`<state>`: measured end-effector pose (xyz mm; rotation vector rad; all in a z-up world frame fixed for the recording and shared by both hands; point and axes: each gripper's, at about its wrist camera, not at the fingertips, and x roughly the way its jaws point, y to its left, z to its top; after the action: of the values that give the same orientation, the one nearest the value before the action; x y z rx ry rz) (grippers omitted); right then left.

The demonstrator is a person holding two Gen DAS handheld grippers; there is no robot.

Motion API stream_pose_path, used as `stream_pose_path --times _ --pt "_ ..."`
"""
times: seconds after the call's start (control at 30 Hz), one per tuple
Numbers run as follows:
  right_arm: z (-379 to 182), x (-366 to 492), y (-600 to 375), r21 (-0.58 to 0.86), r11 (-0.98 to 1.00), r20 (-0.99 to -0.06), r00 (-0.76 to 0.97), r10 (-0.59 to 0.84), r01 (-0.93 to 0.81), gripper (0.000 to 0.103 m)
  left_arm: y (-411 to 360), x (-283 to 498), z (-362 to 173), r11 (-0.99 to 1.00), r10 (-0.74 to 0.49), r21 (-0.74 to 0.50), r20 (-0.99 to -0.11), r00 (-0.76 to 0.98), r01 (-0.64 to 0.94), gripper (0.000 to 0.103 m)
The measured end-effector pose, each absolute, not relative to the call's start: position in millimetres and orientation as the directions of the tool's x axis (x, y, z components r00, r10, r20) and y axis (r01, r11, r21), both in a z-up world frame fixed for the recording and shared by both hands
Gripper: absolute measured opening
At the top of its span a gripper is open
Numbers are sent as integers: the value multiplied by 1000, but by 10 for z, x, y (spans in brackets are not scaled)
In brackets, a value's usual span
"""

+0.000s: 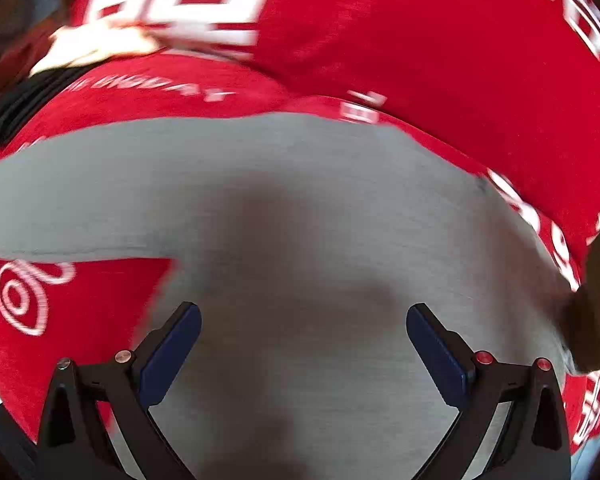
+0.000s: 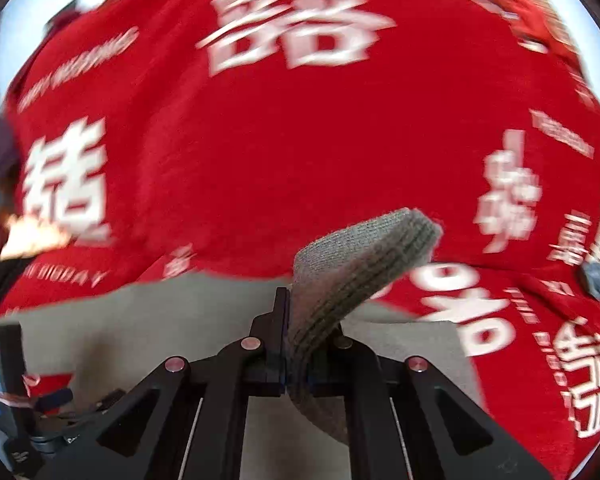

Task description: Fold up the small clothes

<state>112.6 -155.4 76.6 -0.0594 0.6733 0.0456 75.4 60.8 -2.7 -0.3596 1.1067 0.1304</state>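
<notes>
Two grippers working: we're pinching a ribbed edge of the grey garment [image 2: 360, 264] in the right gripper [image 2: 286, 344], lifting it to fold over. Left gripper [image 1: 302, 344] is hanging spread wide, empty, above the garment lying on the red cloth [image 1: 440, 40].

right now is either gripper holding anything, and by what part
The right gripper is shut on the grey garment, pinching a ribbed edge of it. The left gripper is open above the grey cloth and holds nothing.
</notes>
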Motion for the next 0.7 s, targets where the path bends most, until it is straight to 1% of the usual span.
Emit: stream_pose_path --times 0.17,0.27,0.33,0.43,0.57,0.7 --pt "176 1323 -790 -104 983 -712 702 33 -152 7 1202 595 -186 898 -70 -248 -896 438 -364 103" --pt "-136 1355 -536 -149 973 -746 666 7 -177 7 1389 546 -295 879 -80 -270 -896 437 -392 103" --pt "-273 1376 -405 -178 965 -758 653 -9 -194 7 1440 504 -303 875 -100 -295 -886 453 -384 103" --pt "-339 1374 -258 -158 957 -781 624 30 -243 7 1445 481 -255 878 -97 -300 -875 474 -373 103" --pt "-224 1298 -114 -114 943 -762 637 119 -313 7 1540 402 -140 861 -81 -322 -850 521 -393 103" --pt "-159 1336 52 -113 941 -766 631 122 -320 8 1638 361 -91 851 -71 -330 -844 532 -410 103"
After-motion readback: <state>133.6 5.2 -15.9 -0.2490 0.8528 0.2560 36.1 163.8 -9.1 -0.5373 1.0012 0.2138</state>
